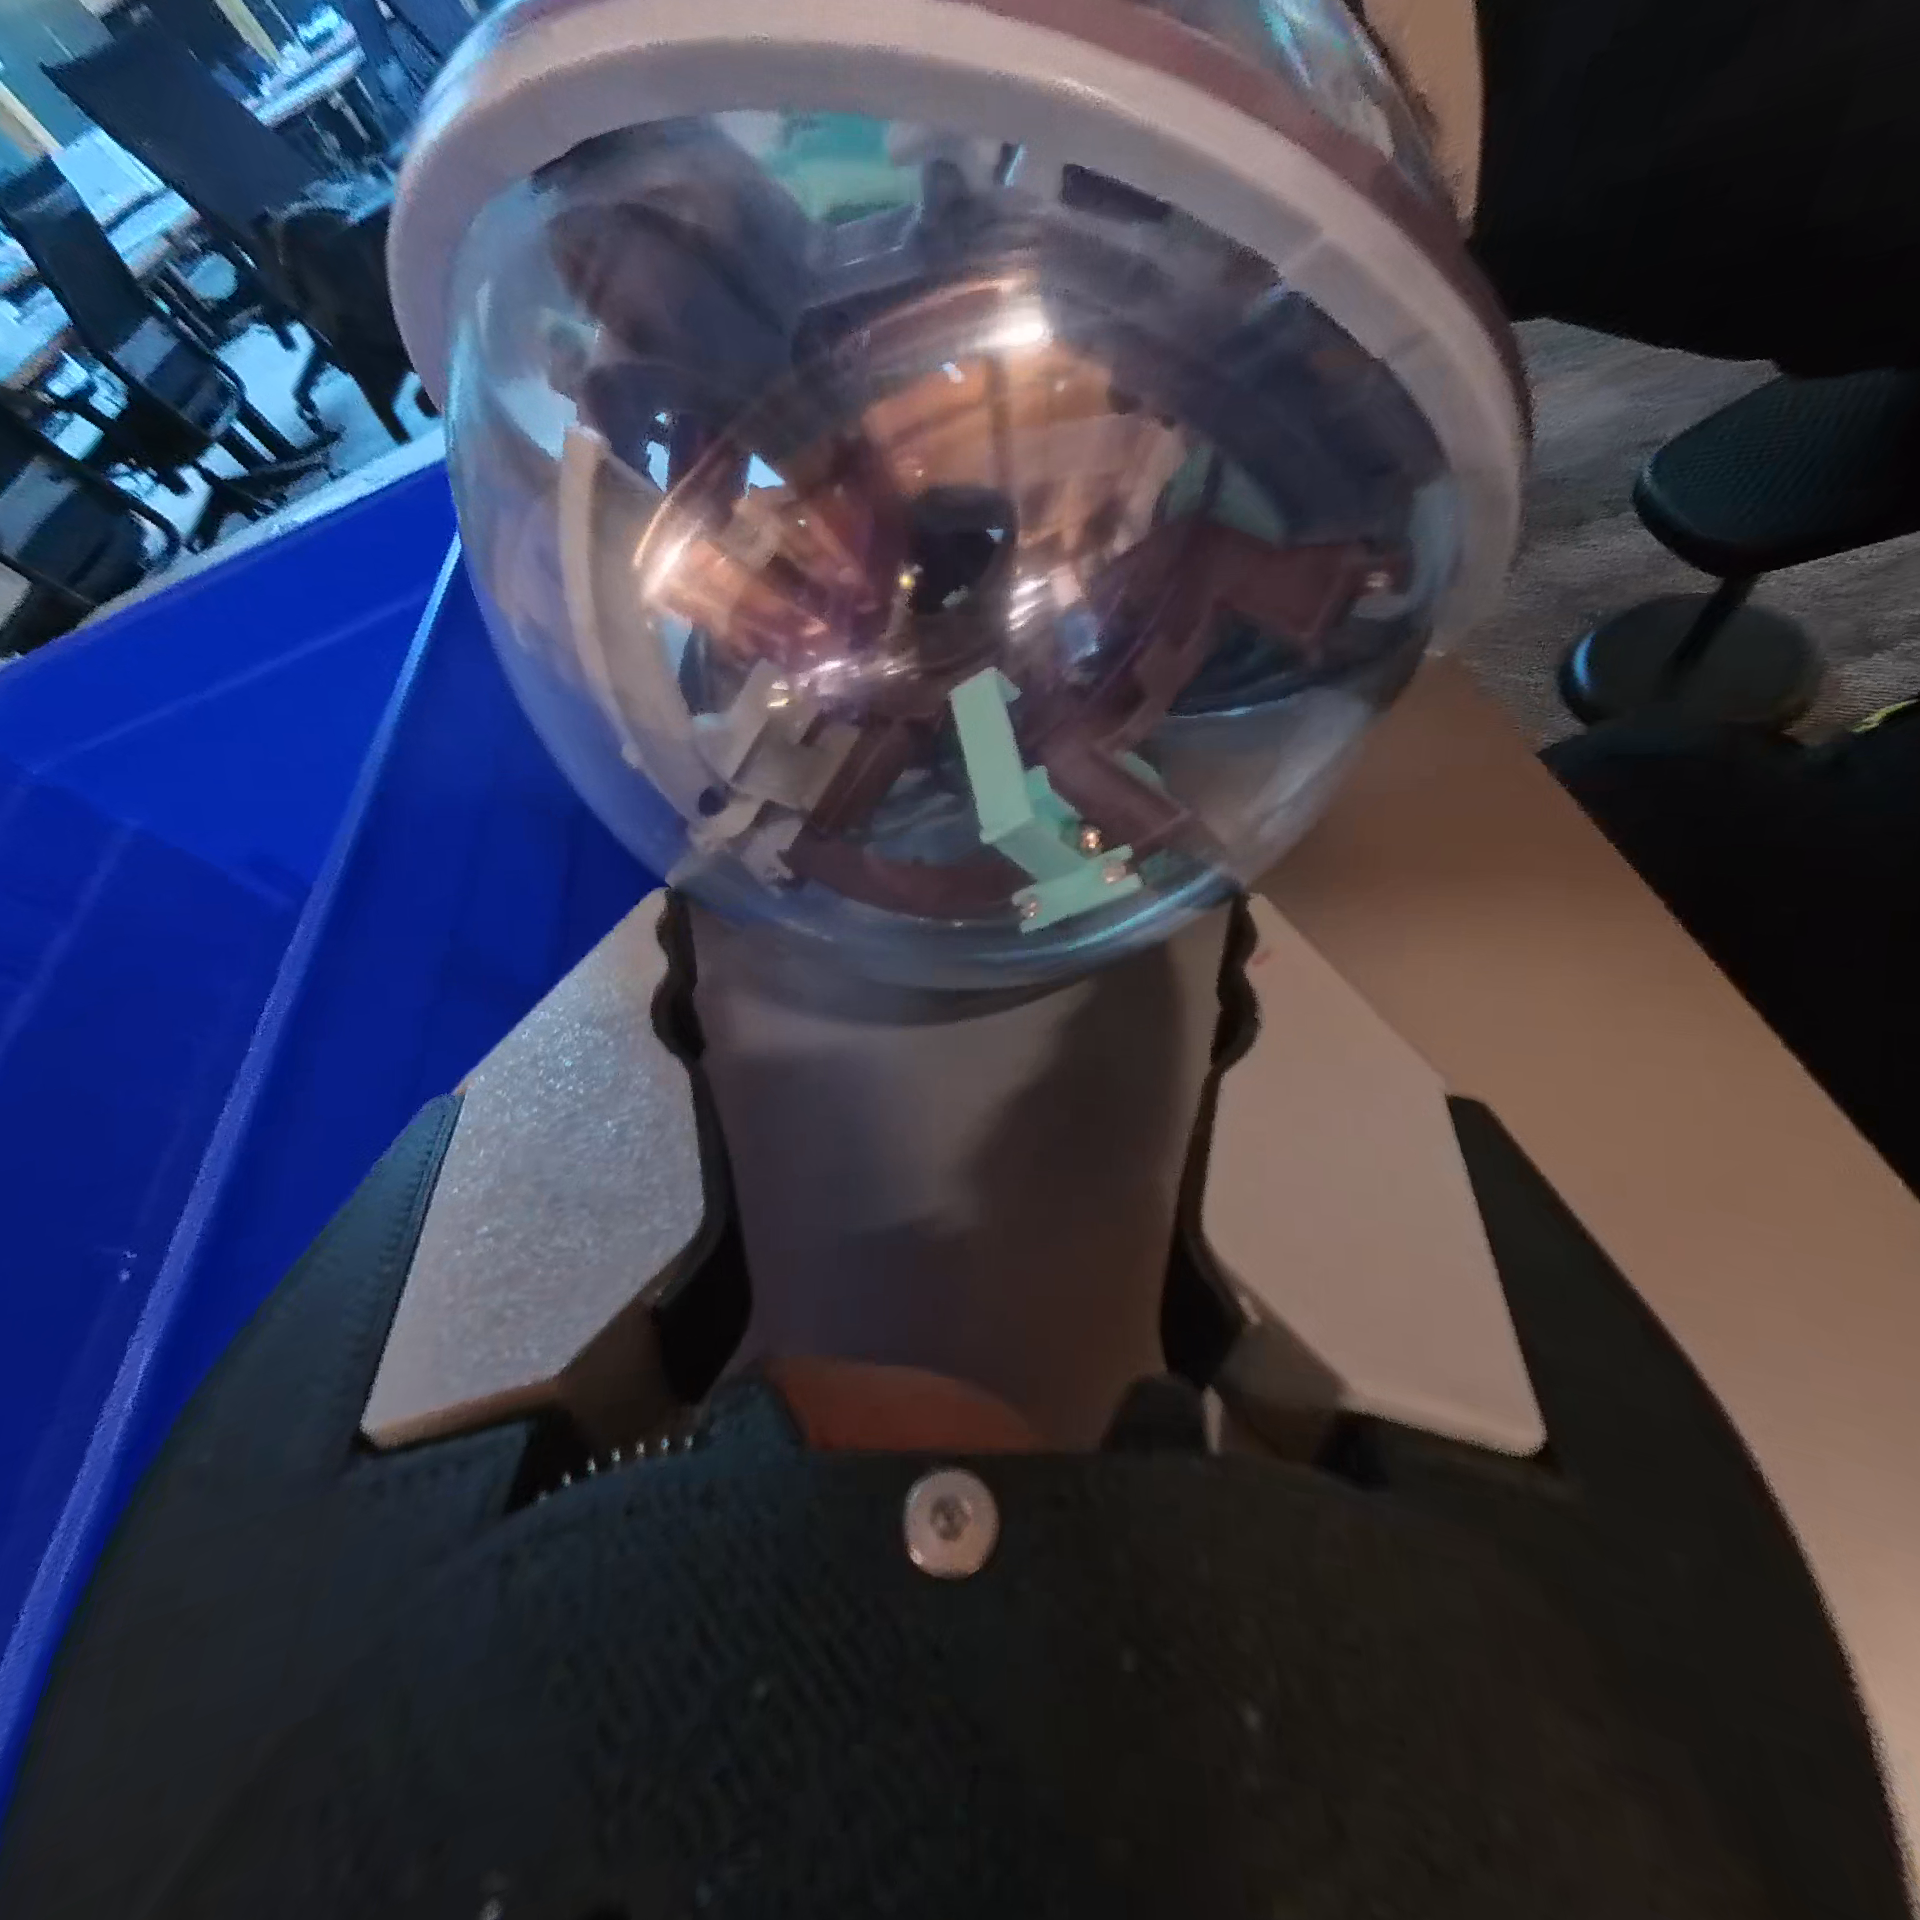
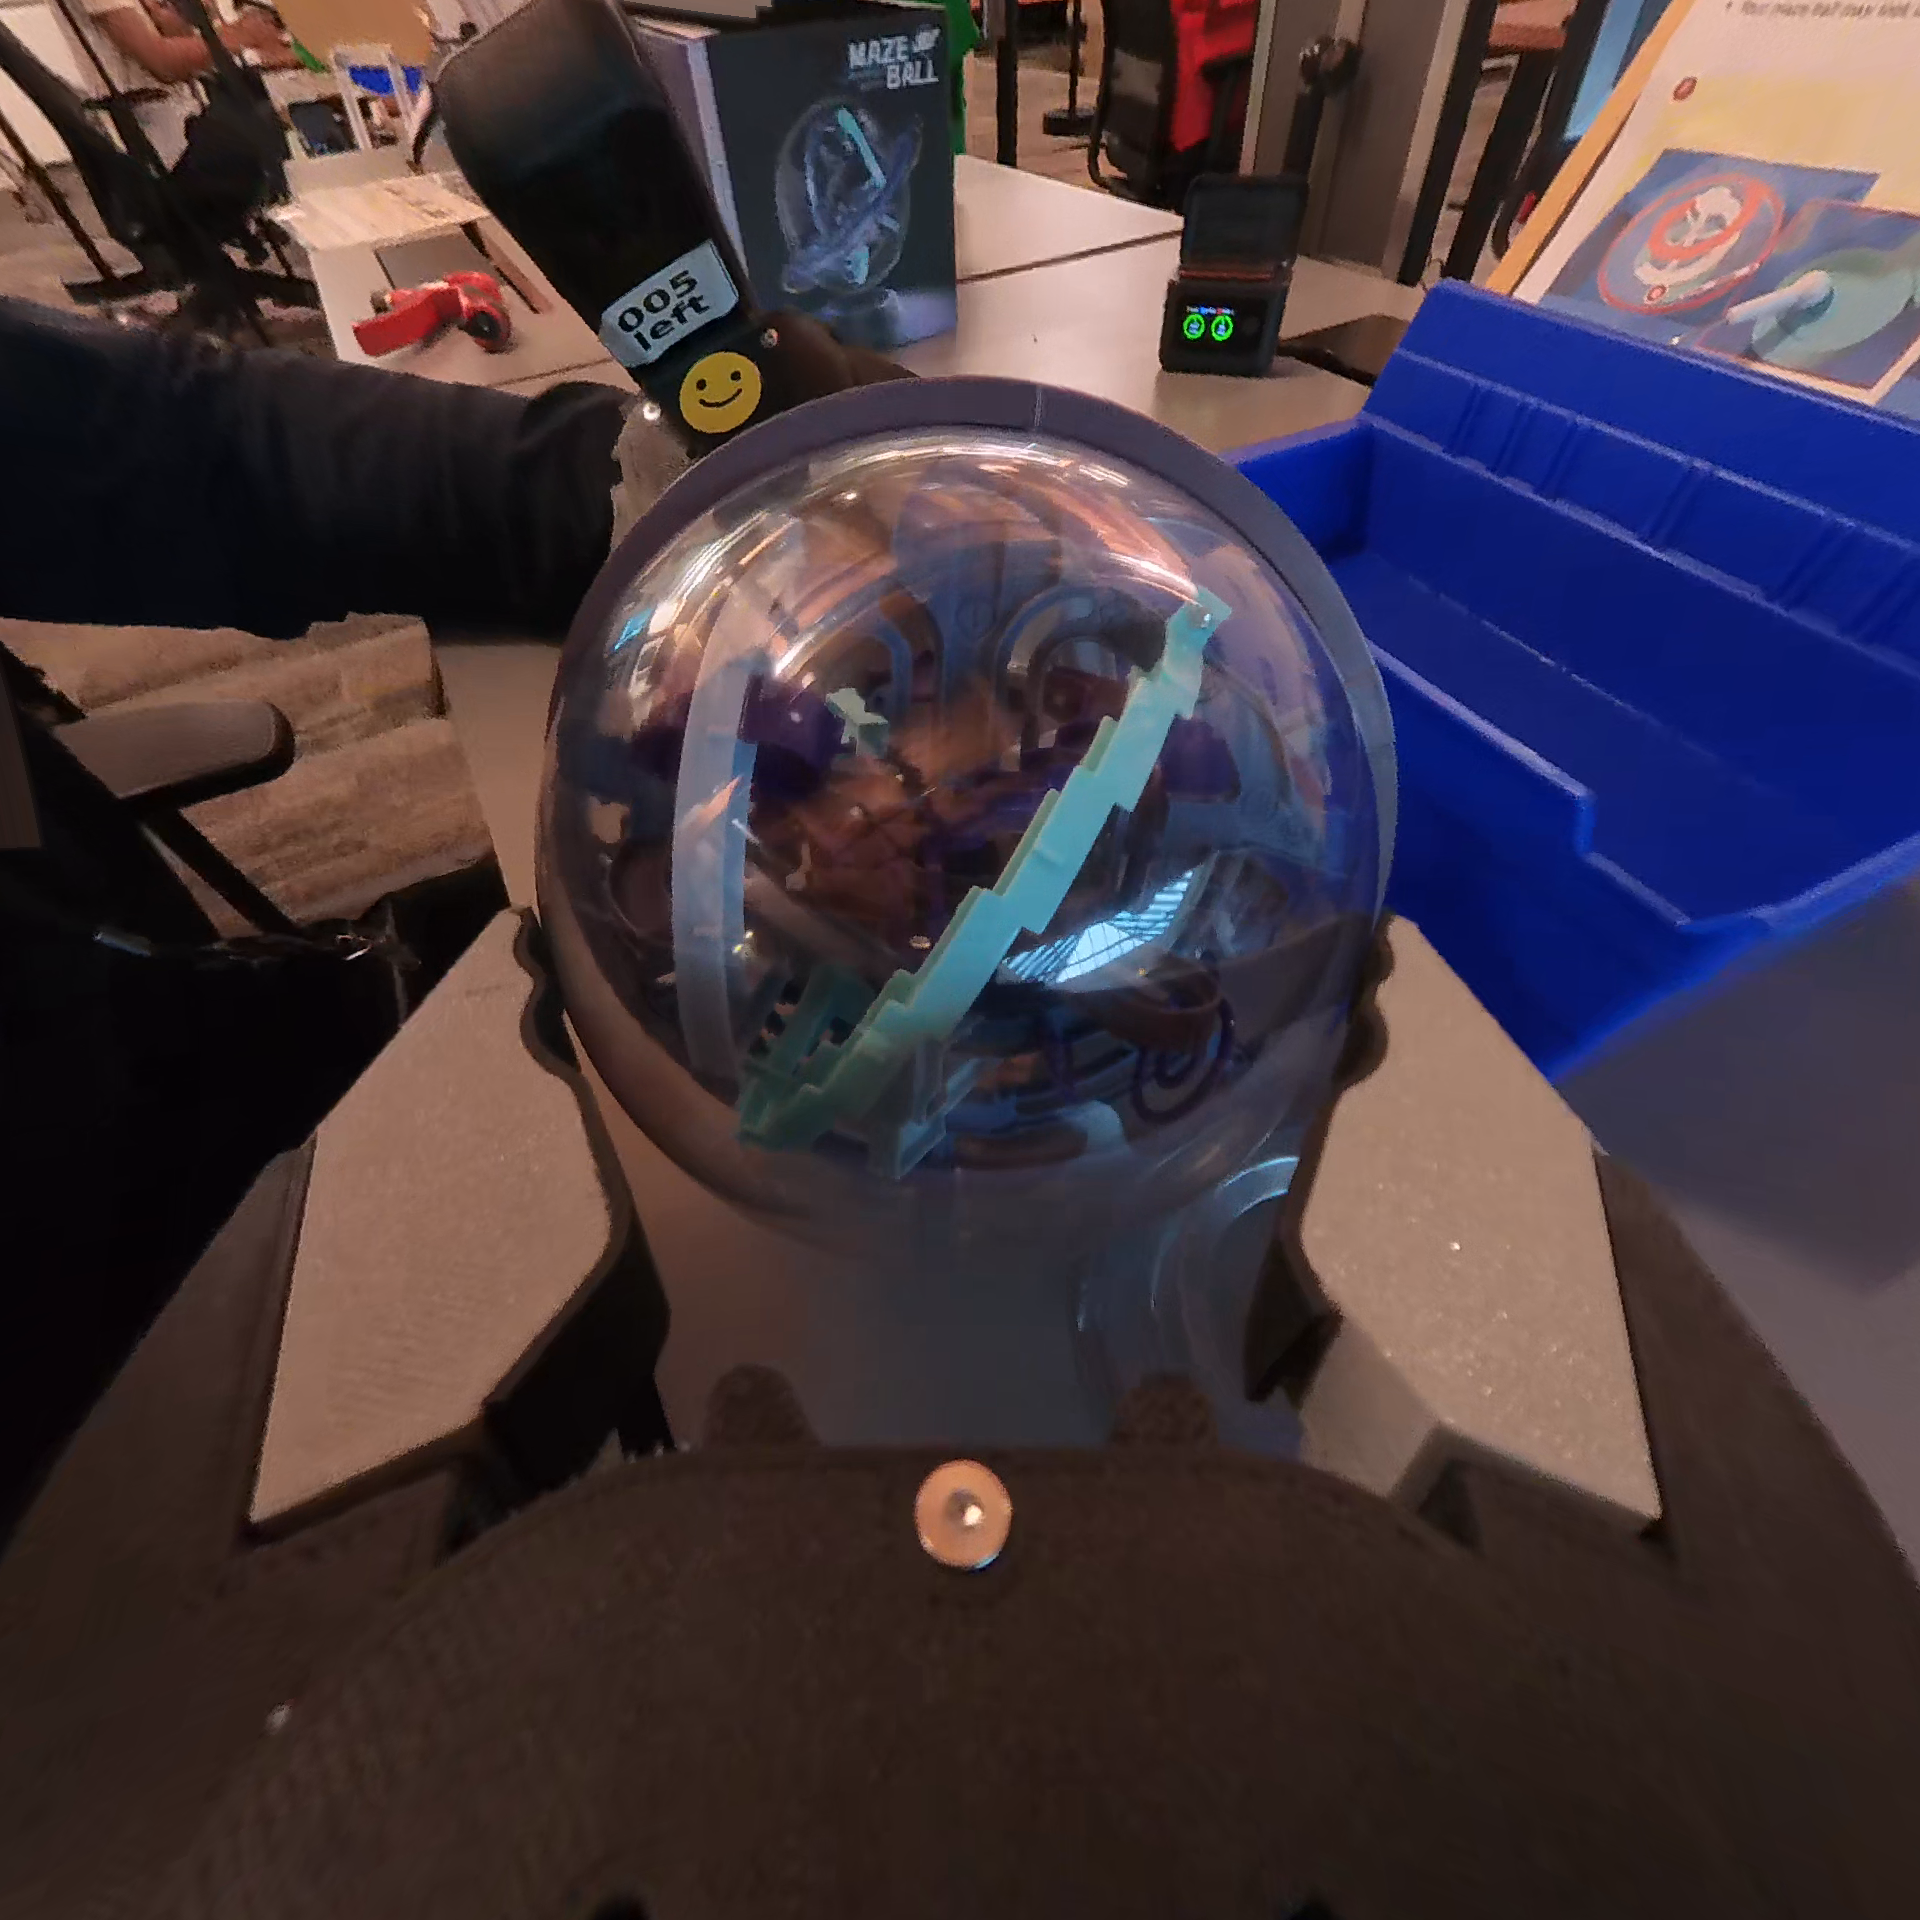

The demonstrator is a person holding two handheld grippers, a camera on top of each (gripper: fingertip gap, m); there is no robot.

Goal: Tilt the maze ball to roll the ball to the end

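Observation:
The maze ball (image 1: 935,520) is a clear sphere with a pale ring around its middle and teal, purple and brown tracks inside. My left gripper (image 1: 956,935) clamps the sphere's lower part between both fingers (image 1: 675,997). In the right wrist view the maze ball (image 2: 966,810) fills the centre, crossed by a teal stair track (image 2: 997,914). My right gripper (image 2: 951,997) presses it from both sides. The left gripper's black body (image 2: 613,187) shows behind the sphere, on its far side. I cannot make out the small ball inside.
A blue bin (image 2: 1662,675) stands right of the sphere; it also shows in the left wrist view (image 1: 208,831). On the grey table (image 2: 1070,270) behind stand the toy's box (image 2: 842,177) and a small black device (image 2: 1231,281). A dark sleeve (image 2: 260,468) reaches in from the left.

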